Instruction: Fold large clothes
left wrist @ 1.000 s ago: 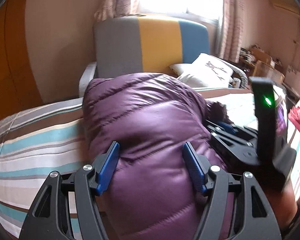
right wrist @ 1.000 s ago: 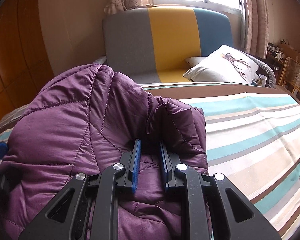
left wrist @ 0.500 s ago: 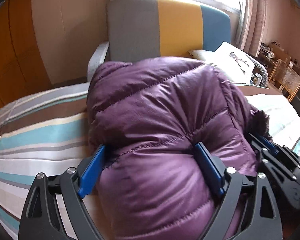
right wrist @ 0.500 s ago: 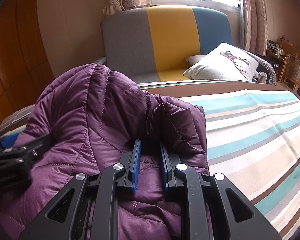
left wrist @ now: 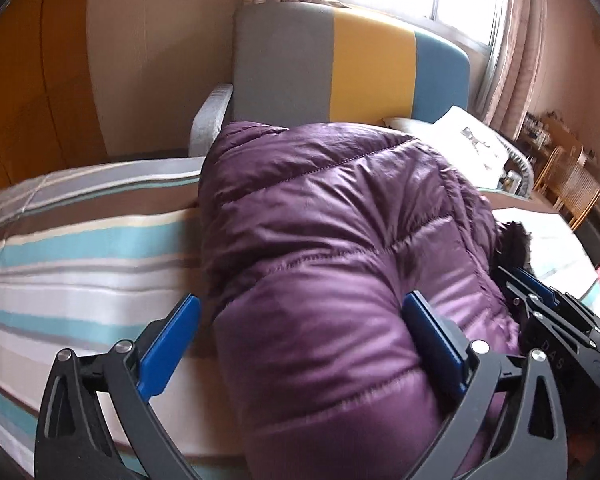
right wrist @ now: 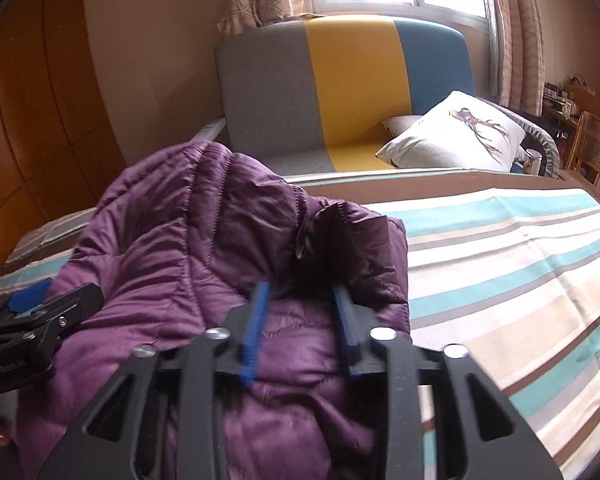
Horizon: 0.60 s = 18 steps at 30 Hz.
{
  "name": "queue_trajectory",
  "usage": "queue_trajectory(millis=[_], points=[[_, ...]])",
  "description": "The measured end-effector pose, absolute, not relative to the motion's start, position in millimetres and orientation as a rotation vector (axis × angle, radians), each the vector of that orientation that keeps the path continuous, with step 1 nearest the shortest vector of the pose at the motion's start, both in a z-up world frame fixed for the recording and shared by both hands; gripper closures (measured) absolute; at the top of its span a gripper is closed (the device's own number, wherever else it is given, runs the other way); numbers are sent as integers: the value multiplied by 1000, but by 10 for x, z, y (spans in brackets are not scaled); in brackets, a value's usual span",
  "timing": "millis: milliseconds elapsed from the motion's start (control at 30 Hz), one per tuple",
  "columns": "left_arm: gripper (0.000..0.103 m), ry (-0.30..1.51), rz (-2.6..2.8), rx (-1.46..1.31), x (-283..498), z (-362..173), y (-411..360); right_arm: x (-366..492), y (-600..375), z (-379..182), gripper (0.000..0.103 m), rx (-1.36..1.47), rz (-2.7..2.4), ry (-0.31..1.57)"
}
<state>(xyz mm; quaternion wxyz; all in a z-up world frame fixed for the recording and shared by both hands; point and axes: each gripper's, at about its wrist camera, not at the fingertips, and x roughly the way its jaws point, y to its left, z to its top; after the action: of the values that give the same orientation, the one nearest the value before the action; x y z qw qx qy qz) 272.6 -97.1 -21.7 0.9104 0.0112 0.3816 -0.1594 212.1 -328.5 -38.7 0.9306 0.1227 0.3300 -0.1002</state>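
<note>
The purple puffer jacket [left wrist: 340,264] sits bunched on the striped bed [left wrist: 80,248]. Left claw [left wrist: 300,328] has spread wide over the last second, and now the right claw [right wrist: 300,316] is loosening too, so this fold looks released.

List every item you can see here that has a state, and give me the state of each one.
Purple jacket: bunched in a puffy heap on the bed.
Left tongs: open wide, straddling a jacket bulge.
Right tongs: partly open, jacket fabric between them.
Striped bedspread: spread flat.
Pillow: leaning on the sofa.
</note>
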Motion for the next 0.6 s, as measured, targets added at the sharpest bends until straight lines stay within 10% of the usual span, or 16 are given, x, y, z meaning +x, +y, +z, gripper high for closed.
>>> queue_trajectory(millis=[67,600], points=[[2,784,-341,2,2640,-170,-895,2029,-3265,-299,31,246,-200,659],[2,905,-515,-42,2590,-291,-702,2023,-3921,-673,17,613,-78,867]])
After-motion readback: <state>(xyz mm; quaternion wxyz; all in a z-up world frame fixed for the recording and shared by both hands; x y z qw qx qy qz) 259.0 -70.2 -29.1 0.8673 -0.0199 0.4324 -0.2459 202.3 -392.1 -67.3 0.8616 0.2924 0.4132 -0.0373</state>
